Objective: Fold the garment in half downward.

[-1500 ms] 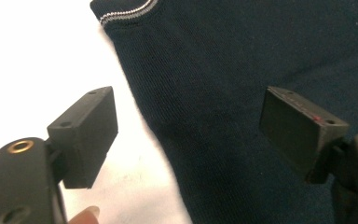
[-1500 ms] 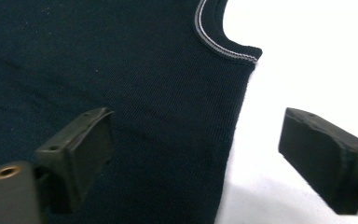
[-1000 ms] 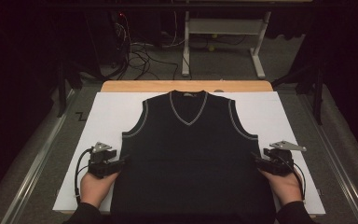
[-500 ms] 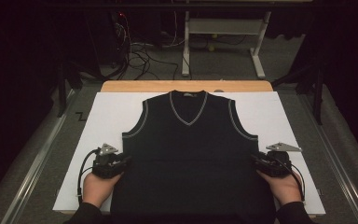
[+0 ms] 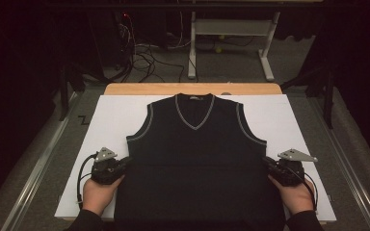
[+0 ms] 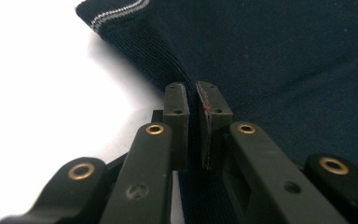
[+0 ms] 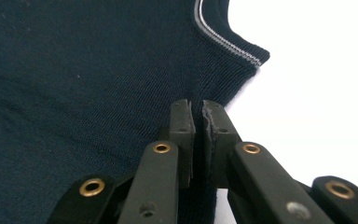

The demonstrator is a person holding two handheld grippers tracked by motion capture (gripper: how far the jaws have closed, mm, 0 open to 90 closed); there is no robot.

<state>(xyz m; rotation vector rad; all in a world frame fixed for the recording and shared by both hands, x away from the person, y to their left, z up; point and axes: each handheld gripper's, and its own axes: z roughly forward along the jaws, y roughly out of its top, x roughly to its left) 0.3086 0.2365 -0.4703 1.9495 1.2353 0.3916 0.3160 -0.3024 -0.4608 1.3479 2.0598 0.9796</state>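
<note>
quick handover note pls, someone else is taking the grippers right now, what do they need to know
Left gripper: jaws have just been closing, now pinched on the left side edge of the sweater vest, below the armhole.
Right gripper: the same on the right side edge.
Vest lies flat, face up, neckline away from the person, on the white board.
Done: both side edges gripped.
Left: no fold or lift made yet; probably fold next, keeping both grips even.

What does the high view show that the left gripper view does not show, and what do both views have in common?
High view: the whole vest, its V-neck collar, the right gripper at the opposite side edge, both hands, and the floor cables. Left gripper view: the pads closed on the vest's side edge, with the knit ribbing seen close. Both: the dark vest, the white table surface, and the left gripper.
</note>
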